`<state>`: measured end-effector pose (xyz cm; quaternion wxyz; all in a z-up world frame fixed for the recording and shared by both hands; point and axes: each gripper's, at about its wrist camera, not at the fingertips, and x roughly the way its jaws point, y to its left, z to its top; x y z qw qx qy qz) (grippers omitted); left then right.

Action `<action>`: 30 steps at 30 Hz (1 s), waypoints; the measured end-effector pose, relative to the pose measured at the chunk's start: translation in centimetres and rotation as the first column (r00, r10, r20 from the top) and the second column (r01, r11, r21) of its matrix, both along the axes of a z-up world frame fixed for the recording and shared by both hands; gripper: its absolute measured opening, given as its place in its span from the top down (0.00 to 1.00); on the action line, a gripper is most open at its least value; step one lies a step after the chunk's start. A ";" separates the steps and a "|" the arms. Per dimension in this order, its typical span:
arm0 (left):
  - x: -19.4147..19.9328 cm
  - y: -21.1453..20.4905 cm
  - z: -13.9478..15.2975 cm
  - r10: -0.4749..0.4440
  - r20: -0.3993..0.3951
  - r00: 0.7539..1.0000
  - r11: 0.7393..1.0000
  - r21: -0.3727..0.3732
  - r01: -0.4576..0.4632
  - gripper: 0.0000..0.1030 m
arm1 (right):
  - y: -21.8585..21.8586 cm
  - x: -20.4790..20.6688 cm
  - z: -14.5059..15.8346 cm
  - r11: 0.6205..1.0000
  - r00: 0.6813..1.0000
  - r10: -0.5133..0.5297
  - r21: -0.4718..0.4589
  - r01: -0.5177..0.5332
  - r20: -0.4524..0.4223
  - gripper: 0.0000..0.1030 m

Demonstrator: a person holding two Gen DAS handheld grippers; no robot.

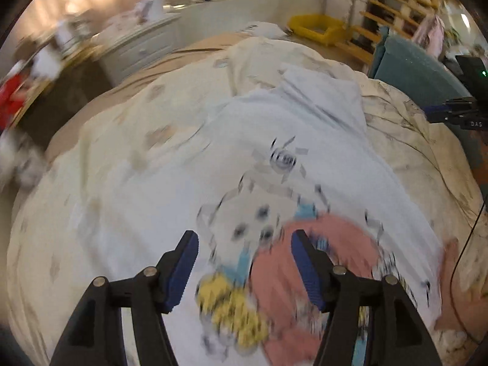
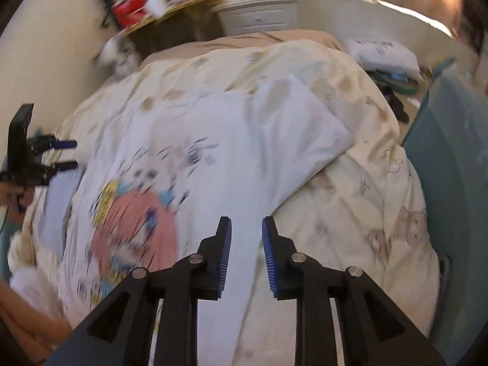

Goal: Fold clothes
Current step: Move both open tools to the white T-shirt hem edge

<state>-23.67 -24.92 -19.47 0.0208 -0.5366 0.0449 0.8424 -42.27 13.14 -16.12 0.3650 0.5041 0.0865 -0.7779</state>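
Left wrist view, left to right: a cluttered table (image 1: 36,61) with a red item, blurred; then a white dresser (image 1: 143,42); then the bed. A cream quilt (image 1: 100,140) with a faint pattern covers the bed. A white T-shirt (image 1: 170,158) lies spread flat on it, print side up, with a pink, yellow and blue cartoon graphic (image 1: 305,262) near the lower edge. One sleeve (image 1: 320,94) points toward the far side. The left gripper (image 1: 244,238) hovers over the graphic, fingers spread wide apart, gripping nothing. A yellow tray (image 1: 317,27) sits on the floor beyond the bed. At the far right edge is the right gripper (image 1: 433,113).

Right wrist view, left to right: the left gripper (image 2: 68,154) shows at the left edge, above the shirt's side, its two fingers apart. The T-shirt (image 2: 231,140) fills the centre, graphic (image 2: 134,225) to the left, sleeve (image 2: 305,116) to the right. The right gripper (image 2: 247,228) is released, a narrow gap between its blue pads (image 2: 224,253), nothing between them, over the shirt's edge. A teal chair (image 2: 451,164) stands just beside the bed on the right.
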 end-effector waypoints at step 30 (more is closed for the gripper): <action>-35.1 7.4 -10.2 -0.044 0.047 0.998 0.992 0.118 0.039 0.28 | -1.0 -13.0 -13.5 0.893 0.944 -0.208 -0.344 0.290 0.258 0.35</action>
